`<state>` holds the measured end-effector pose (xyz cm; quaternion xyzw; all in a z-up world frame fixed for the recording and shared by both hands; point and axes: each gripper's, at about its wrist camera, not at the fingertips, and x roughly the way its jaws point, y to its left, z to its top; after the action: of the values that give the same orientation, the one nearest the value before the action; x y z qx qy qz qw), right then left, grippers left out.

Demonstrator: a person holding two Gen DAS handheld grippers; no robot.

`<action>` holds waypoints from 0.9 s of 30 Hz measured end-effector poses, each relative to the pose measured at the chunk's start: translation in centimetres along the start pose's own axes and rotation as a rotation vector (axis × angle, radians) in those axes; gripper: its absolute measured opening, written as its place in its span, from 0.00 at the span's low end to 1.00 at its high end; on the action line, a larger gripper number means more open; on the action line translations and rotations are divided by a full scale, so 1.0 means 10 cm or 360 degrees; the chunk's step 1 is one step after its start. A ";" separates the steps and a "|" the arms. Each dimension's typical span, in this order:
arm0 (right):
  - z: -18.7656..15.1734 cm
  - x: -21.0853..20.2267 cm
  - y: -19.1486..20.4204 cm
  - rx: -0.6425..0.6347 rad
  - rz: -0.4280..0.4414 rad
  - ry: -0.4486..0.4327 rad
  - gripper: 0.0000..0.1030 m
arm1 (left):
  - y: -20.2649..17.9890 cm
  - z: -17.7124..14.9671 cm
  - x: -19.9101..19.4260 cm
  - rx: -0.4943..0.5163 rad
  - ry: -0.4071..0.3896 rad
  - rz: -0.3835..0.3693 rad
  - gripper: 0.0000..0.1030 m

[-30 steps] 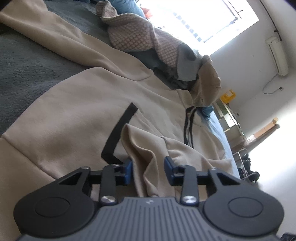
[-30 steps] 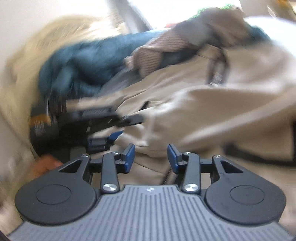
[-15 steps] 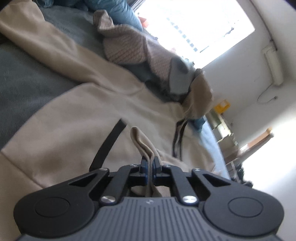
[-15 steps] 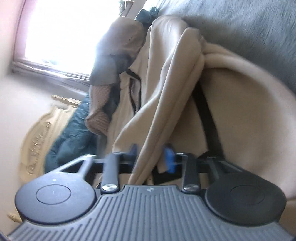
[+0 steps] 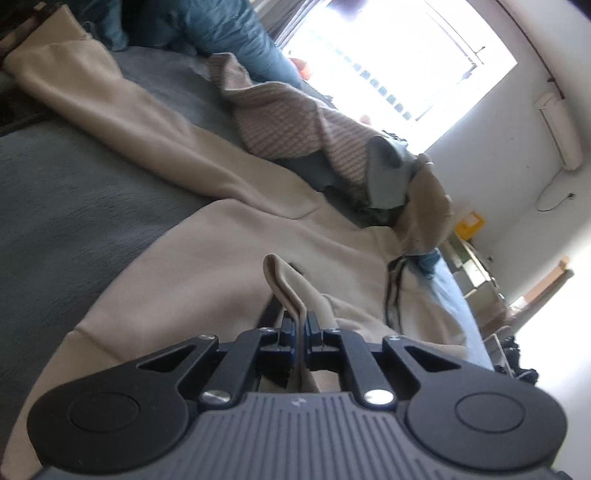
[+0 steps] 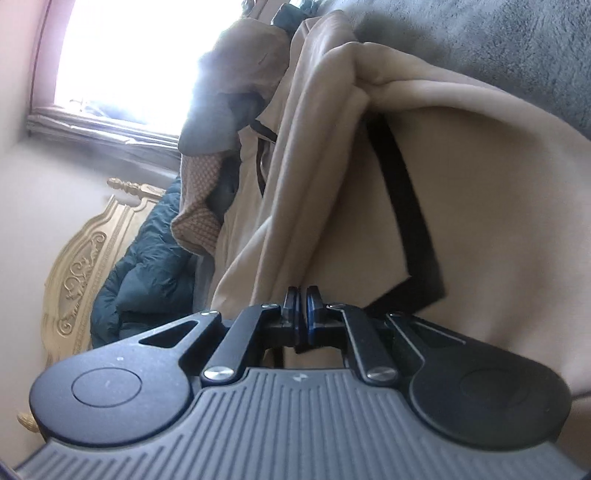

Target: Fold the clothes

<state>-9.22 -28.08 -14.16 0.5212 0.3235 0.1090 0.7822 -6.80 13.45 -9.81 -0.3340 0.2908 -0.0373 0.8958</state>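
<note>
A beige hoodie (image 5: pixel 229 251) with black trim and a black drawstring lies spread on a grey blanket (image 5: pixel 55 206). In the left wrist view my left gripper (image 5: pixel 300 326) is shut on a raised fold of its beige cloth, which stands up between the blue pads. The right wrist view is rolled on its side; there my right gripper (image 6: pixel 301 306) is shut on an edge of the same hoodie (image 6: pixel 480 206), close to a black band (image 6: pixel 410 221). One long sleeve (image 5: pixel 110 118) stretches away to the upper left.
A patterned pink-beige garment (image 5: pixel 291 125) and a teal quilted jacket (image 5: pixel 236 33) are piled behind the hoodie. A carved golden headboard (image 6: pixel 85 266) and a bright window (image 5: pixel 395 62) bound the bed. Shelves and clutter stand at the far right.
Both grippers went from open to shut on the hoodie's cloth. The left one has lifted its fold slightly. The right one swung in, rolled onto its side and then stayed still.
</note>
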 end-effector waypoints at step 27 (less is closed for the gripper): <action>0.60 -0.35 0.34 -0.1299 -0.0506 -0.0251 0.24 | -0.53 -0.07 -0.45 0.0590 -0.0163 0.0357 0.40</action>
<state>-7.57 -32.85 -8.28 0.1202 0.2693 0.0661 0.9533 -10.18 10.08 -4.70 -0.1307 0.2683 0.0267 0.9541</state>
